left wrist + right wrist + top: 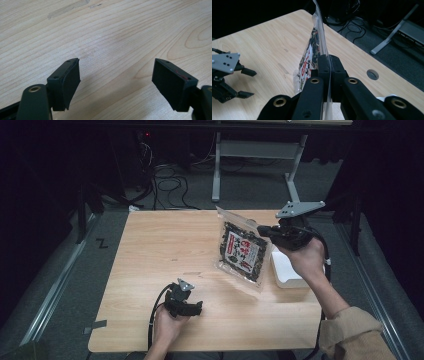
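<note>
A person sits at a wooden table [165,250], holding a two-jaw gripper in each hand. The right gripper [265,231] is raised above the right side of the table, and its jaws are pressed together on the edge of a clear plastic packet [243,251] of dark dried food with a red and white label. The packet hangs tilted from that pinch, its lower corner low over the tabletop; whether that corner touches the wood cannot be told. In the right gripper view the thin plastic edge of the packet [318,37] stands upright between the closed jaws, with the grip [329,67] taken only on the rim of the film. Just behind the packet, near the right edge of the table, lies a shallow white tray [287,270]. The left gripper [192,309] rests near the front edge of the table, well apart from the packet, with its jaws spread wide and nothing between them; the left gripper view shows bare wood beyond the two black pads [72,77]. The main risk here seems to be the packet slipping out, since smooth film held by a narrow margin could slide free if the hand swings or tilts quickly. The hanging weight could also make the packet twist and swing, so it might catch on the rim of the tray or land partly outside it if it is lowered there. A loose lower corner dragging on the table could fold the packet.
</note>
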Demonstrator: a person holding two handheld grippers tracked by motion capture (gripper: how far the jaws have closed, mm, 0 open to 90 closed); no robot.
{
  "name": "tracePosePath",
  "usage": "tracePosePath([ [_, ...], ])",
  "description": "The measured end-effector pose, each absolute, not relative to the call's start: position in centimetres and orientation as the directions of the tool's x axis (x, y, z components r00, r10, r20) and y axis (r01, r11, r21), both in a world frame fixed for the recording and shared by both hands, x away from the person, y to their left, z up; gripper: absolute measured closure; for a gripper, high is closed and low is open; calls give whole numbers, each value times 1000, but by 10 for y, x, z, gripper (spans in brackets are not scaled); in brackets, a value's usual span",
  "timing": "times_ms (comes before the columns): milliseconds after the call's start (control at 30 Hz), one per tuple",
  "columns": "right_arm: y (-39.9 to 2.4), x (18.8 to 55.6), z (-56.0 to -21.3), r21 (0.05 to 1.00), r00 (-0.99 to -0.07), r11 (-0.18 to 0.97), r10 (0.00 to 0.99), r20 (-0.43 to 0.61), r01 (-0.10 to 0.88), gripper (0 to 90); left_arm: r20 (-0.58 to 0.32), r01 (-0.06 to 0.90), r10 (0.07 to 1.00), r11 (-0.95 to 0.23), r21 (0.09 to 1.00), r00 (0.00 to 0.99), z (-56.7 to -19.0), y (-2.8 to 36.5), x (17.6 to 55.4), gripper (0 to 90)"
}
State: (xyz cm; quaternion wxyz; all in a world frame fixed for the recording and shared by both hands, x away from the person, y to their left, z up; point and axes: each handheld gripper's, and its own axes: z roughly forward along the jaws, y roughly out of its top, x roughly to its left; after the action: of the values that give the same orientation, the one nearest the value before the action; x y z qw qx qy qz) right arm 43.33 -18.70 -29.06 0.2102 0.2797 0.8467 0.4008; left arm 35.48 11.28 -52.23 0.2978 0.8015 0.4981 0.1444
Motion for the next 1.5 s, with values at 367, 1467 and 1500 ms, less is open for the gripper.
tracePosePath([
  [367, -205, 435, -275, 817, -710, 492, 687, -153, 300, 900, -64, 712, 884, -327, 622, 463, -522, 113, 355, 230],
  [1467, -274, 443, -247, 862, -533, 388, 829, -170, 327, 900, -67, 709, 882, -326, 625, 466, -521, 113, 354, 232],
  [1500, -276, 443, -247, 863, -528, 385, 832, -171, 327, 900, -70, 710, 882, -325, 625, 465, -521, 113, 354, 232],
])
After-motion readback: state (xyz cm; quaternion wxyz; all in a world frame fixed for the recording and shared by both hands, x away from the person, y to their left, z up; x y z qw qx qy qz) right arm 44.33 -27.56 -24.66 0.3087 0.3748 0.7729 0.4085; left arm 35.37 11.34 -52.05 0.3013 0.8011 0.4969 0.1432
